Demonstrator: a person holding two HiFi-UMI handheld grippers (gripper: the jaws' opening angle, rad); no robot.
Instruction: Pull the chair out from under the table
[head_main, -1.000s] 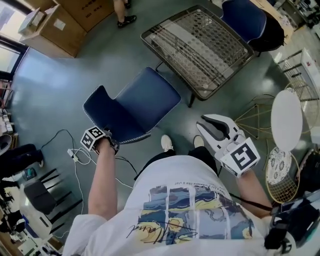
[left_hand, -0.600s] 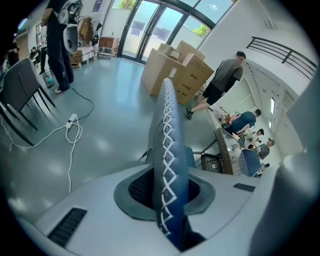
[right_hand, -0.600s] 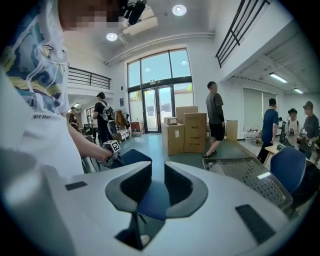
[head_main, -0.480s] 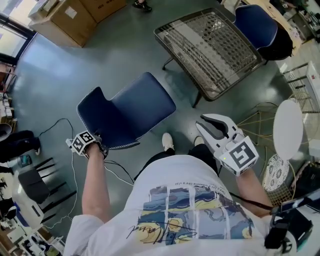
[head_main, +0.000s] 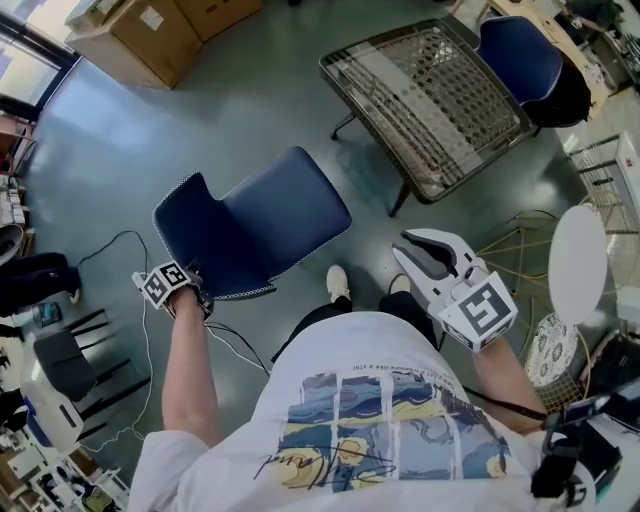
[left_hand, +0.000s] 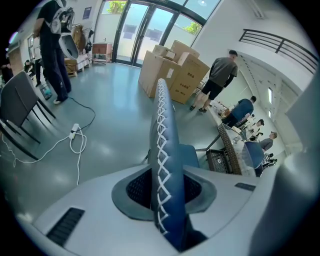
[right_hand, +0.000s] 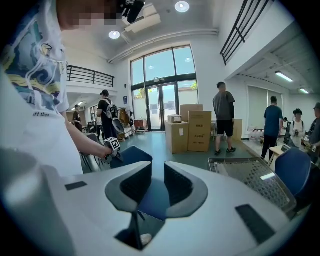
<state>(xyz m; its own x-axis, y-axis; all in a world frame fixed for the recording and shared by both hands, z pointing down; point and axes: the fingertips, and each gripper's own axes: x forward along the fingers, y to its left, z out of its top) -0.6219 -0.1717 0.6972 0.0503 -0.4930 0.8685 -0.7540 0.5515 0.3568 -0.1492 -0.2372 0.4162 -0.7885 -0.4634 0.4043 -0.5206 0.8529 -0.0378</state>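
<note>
Glossy floor (head_main: 250, 100), stitched chair (head_main: 270, 215), mesh table (head_main: 430, 90)

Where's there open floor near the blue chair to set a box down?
Open floor between the cardboard boxes and the blue chair; a narrower strip between chair and table. Crowded right by the round white table, left by the cable.

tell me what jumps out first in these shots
A dark blue chair stands at centre on the grey floor, clear of the wire-mesh table at upper right. The left hand-held gripper has the chair's white-stitched backrest edge between its jaws, which are opening.
</note>
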